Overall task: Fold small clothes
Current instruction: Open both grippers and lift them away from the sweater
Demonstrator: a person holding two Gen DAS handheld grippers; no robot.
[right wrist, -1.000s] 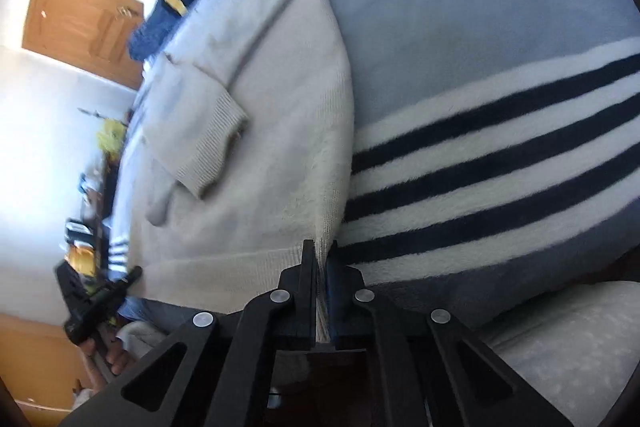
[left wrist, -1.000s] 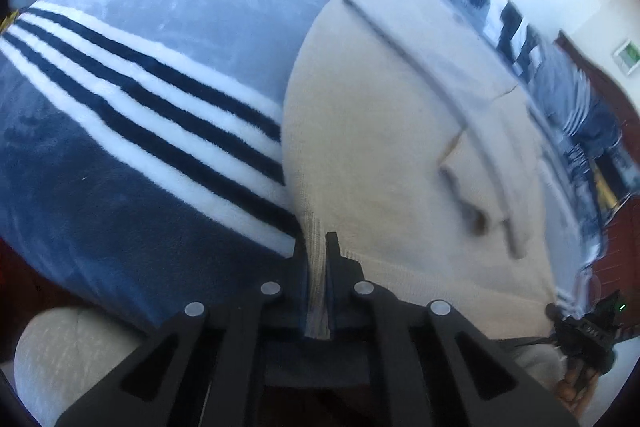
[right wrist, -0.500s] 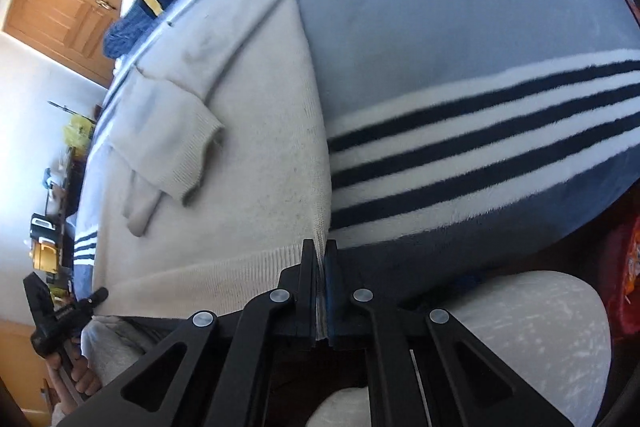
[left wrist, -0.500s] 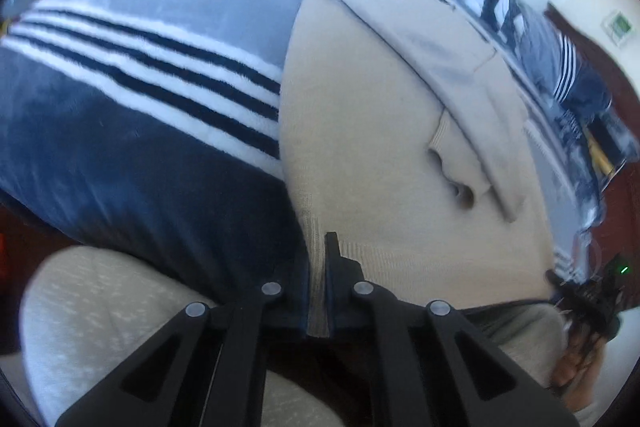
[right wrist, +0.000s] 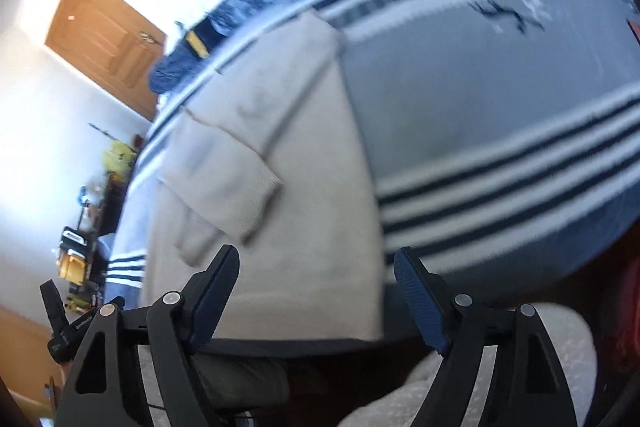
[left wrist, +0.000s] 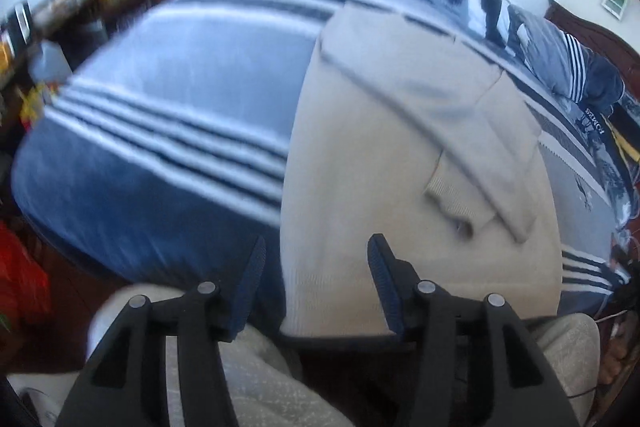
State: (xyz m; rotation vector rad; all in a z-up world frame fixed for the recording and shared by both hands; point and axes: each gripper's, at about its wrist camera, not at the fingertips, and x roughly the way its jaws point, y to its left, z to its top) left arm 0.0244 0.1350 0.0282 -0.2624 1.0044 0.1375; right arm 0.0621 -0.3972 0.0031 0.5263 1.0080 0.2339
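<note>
Sweater [left wrist: 360,167] lying soft, light and floppy on the bed [left wrist: 180,87], likely best pinched at hem corners, both hand-held grippers [left wrist: 316,283] [right wrist: 316,291] opening, nothing between jaws.

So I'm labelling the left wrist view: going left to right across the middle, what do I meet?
Cluttered shelf → striped blanket → beige sweater → folded sleeve → dark headboard.

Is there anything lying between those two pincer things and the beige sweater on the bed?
Nothing visible. The beige sweater lies flat on the striped blanket, its near hem just beyond both grippers. The left gripper and the right gripper are opening, with nothing pressed between their fingers and only open air down to the knit.
</note>
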